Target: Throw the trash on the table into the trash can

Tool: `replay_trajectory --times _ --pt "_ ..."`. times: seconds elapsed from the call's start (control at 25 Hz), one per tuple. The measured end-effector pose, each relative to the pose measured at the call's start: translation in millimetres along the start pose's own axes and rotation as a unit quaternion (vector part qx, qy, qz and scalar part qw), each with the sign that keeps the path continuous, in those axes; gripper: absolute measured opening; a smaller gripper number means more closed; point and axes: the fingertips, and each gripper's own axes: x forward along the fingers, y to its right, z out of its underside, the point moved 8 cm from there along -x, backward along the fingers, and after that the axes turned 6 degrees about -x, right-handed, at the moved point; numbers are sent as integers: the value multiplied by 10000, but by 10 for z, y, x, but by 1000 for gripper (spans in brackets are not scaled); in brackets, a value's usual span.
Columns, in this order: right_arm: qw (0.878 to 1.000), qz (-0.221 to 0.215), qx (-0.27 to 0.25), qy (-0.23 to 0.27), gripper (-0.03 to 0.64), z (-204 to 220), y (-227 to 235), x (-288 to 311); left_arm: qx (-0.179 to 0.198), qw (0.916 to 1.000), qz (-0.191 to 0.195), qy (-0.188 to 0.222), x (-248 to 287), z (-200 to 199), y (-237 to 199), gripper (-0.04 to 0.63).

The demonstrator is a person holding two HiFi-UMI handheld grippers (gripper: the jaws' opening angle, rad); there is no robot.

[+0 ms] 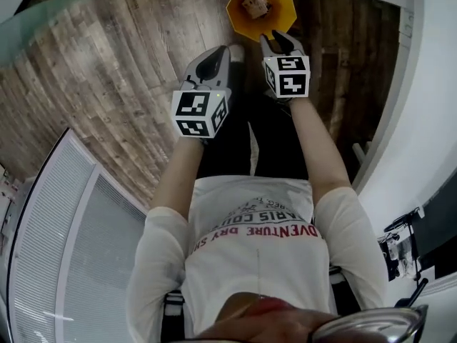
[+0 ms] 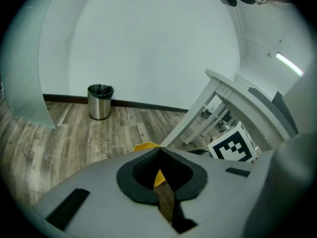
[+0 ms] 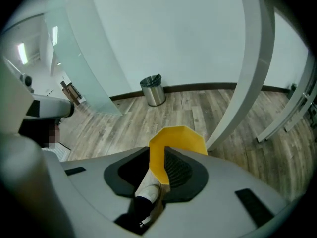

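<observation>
Logged from head view, left to right. Noted brown wood-plank floor (image 1: 107, 63) beneath everything. Found left claw (image 1: 211, 64) closed: tips pressed together in left gripper view, nothing gripped, only a sliver of yellow and of floor visible through the hollow behind the pads. Read it as hanging just left of the can and nearer the body. Found yellow octagonal plastic trash can (image 1: 238, 21) standing on the floor at top centre. Spotted crumpled pale-brown scrap of trash (image 1: 254, 4) lying inside that can, on its bottom. Found right claw (image 1: 280, 41) open: jaws apart in right gripper view, nothing held, yellow can wall and a white shoe (image 3: 148, 192) showing through the gap. Read its tips as sitting at the can's near rim; contact not determinable. Noted small cylindrical steel bin with black liner (image 3: 153, 90) by the far wall, well apart from the yellow can.
</observation>
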Motion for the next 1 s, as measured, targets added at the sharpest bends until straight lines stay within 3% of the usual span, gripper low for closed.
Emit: replay_trajectory --times 0.12,0.32,0.48,0.68,0.8,1.0 --pt "9981 265 72 546 51 -342 -11 -583 237 9994 134 196 -275 -330 369 23" --pt "9905 388 269 1290 32 -883 19 -1663 519 9966 410 482 -750 -897 1098 23" --pt "9761 832 356 1974 28 -1321 199 -2572 973 9880 976 698 -973 -1392 1751 23" --pt "9557 1460 743 2447 28 -1239 393 -3837 1349 9748 1665 620 -1344 -1505 2656 23" --pt "9329 2102 1098 2711 28 -1039 582 -4477 1866 9547 2249 551 -1409 -1596 3260 23" --pt "8874 3168 1573 2957 28 -523 808 -5366 2703 8955 3501 492 -1417 -1567 4432 23"
